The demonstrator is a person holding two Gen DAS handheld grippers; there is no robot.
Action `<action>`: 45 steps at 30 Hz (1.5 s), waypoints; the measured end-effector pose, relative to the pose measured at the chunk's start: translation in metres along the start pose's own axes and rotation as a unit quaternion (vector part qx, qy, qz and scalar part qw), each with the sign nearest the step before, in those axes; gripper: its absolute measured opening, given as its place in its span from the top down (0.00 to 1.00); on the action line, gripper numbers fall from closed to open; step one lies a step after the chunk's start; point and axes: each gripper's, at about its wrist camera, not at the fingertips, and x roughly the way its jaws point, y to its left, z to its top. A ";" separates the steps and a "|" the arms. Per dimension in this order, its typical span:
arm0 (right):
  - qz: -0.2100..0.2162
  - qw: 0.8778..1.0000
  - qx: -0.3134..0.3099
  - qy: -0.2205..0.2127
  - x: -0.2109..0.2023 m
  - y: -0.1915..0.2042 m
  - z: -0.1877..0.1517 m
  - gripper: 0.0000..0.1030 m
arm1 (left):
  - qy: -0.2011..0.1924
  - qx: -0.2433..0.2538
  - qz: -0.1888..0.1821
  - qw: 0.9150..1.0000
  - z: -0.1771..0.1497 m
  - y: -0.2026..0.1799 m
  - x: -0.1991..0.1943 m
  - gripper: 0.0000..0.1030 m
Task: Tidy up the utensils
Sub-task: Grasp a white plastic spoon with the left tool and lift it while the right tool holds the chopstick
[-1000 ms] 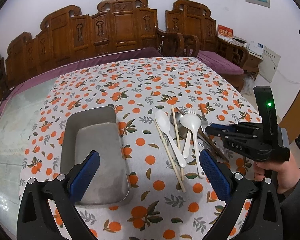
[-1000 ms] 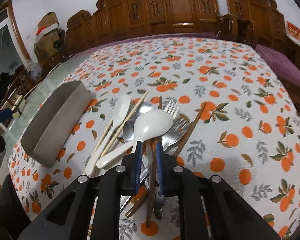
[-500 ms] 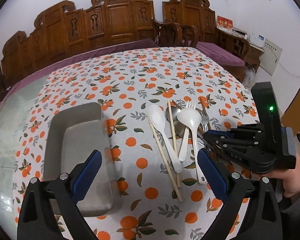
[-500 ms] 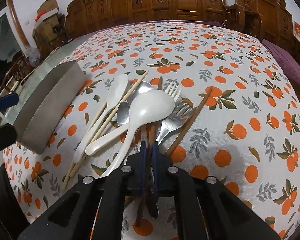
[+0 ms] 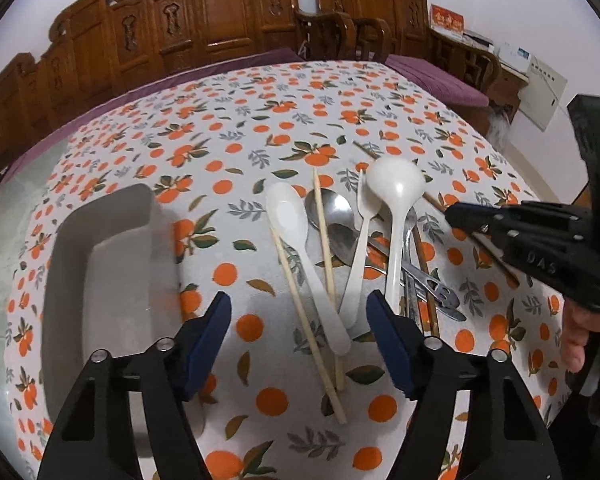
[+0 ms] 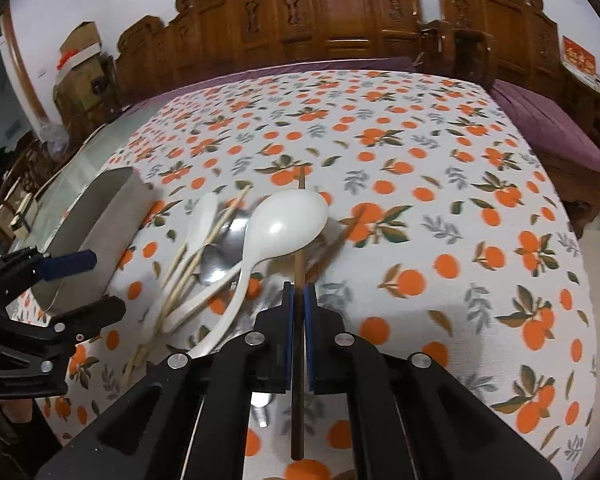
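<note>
A pile of utensils lies mid-table: a big white ladle spoon (image 5: 396, 192), a smaller white spoon (image 5: 288, 216), pale wooden chopsticks (image 5: 322, 220), metal spoons (image 5: 332, 208) and forks. A steel tray (image 5: 100, 280) sits to their left. My left gripper (image 5: 298, 334) is open and empty, low over the near ends of the white spoon handles. My right gripper (image 6: 296, 304) is shut on a dark brown chopstick (image 6: 298, 264), lifted above the pile; the chopstick runs under the big white spoon (image 6: 288, 224). The right gripper also shows in the left wrist view (image 5: 456, 212).
The table has an orange-print cloth (image 6: 440, 168). Carved wooden benches (image 5: 204, 20) with purple cushions line the far side and right. The steel tray also shows in the right wrist view (image 6: 100, 224), with the left gripper (image 6: 64, 280) beside it.
My right gripper has risen and pulled back with the dark chopstick in it. My left gripper has shifted right from over the tray toward the spoon handles.
</note>
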 end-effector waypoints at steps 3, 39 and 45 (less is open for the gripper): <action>0.000 1.000 0.001 0.001 0.002 -0.003 0.000 0.94 | 0.016 -0.003 -0.013 1.000 0.004 -0.003 0.014 0.48; -0.017 0.998 0.015 -0.066 -0.017 -0.007 0.009 0.94 | 0.063 -0.042 -0.019 0.997 0.021 0.006 0.062 0.93; -0.007 0.998 0.009 -0.066 -0.018 0.001 0.010 0.94 | 0.042 -0.040 -0.009 0.998 0.018 0.009 0.042 0.93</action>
